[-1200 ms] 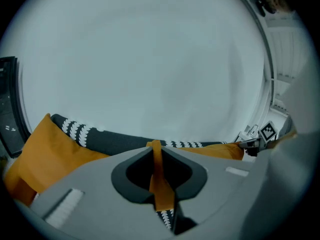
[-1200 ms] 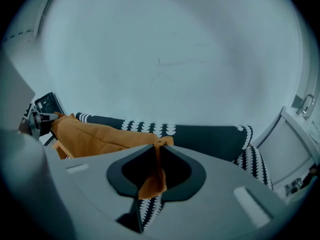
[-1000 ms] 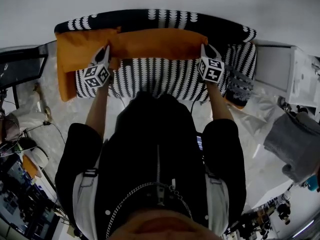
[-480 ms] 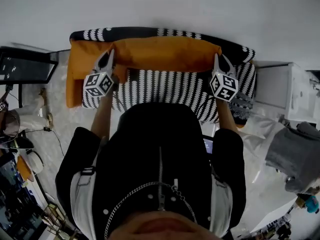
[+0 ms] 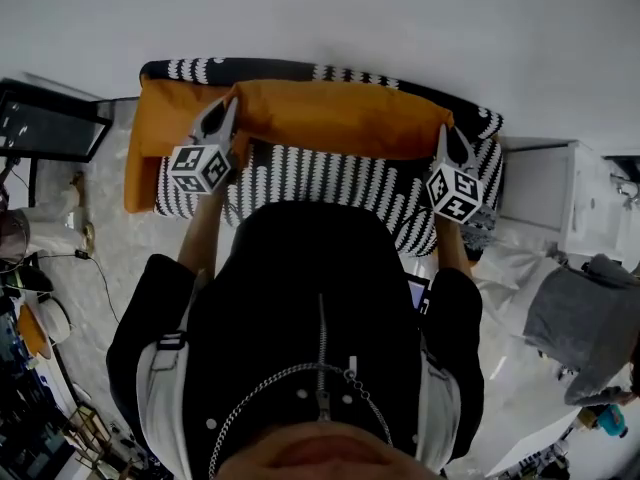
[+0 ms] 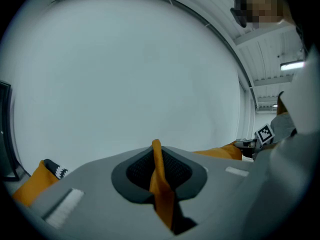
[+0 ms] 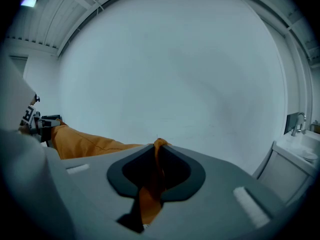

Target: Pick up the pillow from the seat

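Note:
A long orange pillow [image 5: 335,116] hangs lifted above the black-and-white patterned seat [image 5: 330,178], stretched between both grippers. My left gripper [image 5: 224,120] is shut on the pillow's left corner, and a fold of orange fabric [image 6: 160,184] shows pinched between its jaws. At the other end my right gripper [image 5: 442,140] is shut on the right corner, with orange cloth [image 7: 152,184] squeezed between its jaws. In each gripper view the pillow [image 7: 85,141] runs off toward the other gripper. A second orange cushion [image 5: 155,138] stays at the seat's left end.
A white wall [image 5: 400,18] rises right behind the seat. A black frame [image 5: 50,123] stands at the left, a white cabinet [image 5: 545,193] at the right with a sink [image 7: 300,146]. Clutter and cables lie on the floor at lower left [image 5: 40,318].
Both grippers have carried the pillow up and away from the seat's backrest; it now hangs higher over the seat. The right gripper has shifted right. Both grips stay closed.

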The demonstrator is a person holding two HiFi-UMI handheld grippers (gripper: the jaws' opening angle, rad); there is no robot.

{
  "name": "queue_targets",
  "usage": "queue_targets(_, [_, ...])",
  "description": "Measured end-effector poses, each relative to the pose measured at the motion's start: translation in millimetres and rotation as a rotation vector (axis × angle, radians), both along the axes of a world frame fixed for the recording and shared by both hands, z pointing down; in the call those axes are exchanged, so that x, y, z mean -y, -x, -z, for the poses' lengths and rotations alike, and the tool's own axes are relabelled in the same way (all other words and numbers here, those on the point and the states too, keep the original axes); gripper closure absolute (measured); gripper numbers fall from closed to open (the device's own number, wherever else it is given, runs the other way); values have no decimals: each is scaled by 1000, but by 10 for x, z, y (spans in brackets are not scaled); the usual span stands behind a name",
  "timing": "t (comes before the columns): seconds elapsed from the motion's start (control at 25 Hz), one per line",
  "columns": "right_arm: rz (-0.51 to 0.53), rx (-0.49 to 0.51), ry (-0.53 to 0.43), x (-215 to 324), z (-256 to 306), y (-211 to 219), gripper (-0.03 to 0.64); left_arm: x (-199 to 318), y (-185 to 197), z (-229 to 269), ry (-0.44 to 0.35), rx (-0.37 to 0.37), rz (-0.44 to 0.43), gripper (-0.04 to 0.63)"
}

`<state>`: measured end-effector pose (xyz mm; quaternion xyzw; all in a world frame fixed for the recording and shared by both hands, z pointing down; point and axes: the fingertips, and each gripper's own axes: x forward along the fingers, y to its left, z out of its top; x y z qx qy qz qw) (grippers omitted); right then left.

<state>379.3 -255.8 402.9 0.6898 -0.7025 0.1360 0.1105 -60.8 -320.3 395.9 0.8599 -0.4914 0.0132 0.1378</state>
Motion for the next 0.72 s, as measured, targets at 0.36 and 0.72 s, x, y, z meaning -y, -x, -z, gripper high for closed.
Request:
queue_targets(0.36, [-15,21,11,-146,-79,0,569,-121,-10,-35,13,8,-6,558])
queue_targets(0.72, [-3,37,34,-146,-211,15,569,-112,1,-111,30,13,8,558])
